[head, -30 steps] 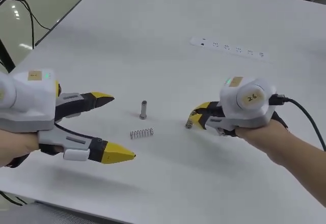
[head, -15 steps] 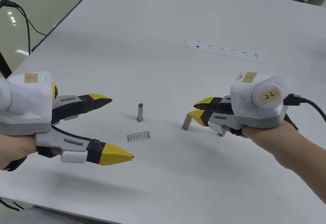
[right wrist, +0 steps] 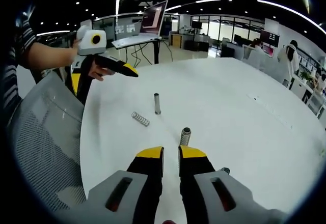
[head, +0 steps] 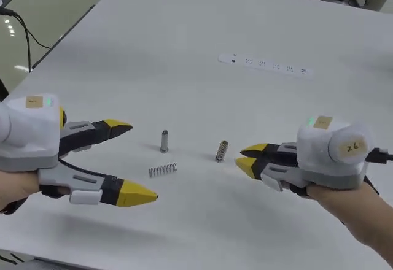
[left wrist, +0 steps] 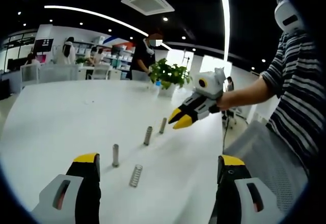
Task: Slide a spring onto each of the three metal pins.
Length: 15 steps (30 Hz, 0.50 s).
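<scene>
lying at six o'clock of a bare upright grey metal pin (head: pixel 164 141), a small silver coil spring (head: pixel 162 170) looks light, squashy, apt to roll; pinch its middle gently. left gripper (head: pixel 141 159) gapes wide at nine o'clock; right gripper (head: pixel 241 157) has its jaws narrow, empty.

The table (head: pixel 184 49) is coloured plain white, no pattern. L tongs (head: pixel 143 159) & R tongs (head: pixel 239 157) are both tipped w/ yellow, w/ black behind the tips & white-grey bodies. A tan sticker is stuck on each body, & a small green light is lit by it. The bare pin (head: pixel 164 141), the loose spring (head: pixel 162 170) & the pin w/ spring (head: pixel 221 151) are all shiny grey. The power strip (head: pixel 264 65) is white. The cable (head: pixel 27 30) is black. The floor (head: pixel 55 0) is pale green. Black & white stripes are seen on the shirt (left wrist: pixel 293 96).
</scene>
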### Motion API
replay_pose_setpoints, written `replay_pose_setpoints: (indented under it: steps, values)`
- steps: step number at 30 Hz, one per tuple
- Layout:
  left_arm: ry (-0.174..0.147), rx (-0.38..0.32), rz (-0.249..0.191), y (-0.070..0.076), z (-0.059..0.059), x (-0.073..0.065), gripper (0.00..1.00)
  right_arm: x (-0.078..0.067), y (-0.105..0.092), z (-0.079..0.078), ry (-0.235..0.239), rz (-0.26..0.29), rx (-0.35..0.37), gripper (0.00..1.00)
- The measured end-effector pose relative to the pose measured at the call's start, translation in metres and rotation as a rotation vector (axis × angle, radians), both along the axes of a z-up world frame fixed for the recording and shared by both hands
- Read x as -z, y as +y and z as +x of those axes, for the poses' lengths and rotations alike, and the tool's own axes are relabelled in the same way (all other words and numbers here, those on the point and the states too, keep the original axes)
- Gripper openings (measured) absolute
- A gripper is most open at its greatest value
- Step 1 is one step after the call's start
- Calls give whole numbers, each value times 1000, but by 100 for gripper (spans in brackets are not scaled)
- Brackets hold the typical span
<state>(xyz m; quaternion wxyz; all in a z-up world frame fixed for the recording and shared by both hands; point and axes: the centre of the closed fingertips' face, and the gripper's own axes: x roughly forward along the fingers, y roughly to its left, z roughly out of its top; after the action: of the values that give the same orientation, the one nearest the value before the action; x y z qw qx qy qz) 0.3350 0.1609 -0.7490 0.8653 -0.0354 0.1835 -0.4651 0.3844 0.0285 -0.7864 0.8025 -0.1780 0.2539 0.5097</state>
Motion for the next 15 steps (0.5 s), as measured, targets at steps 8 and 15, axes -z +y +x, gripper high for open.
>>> replay_pose_setpoints:
  steps: [8,15]
  values:
    - [3,-1,0,1,-1,1,92,6,1,-4,17,-10,-3,9]
    - [9,-3,0,3,-3,3,92,13,20,-9,9,-44,-68,9]
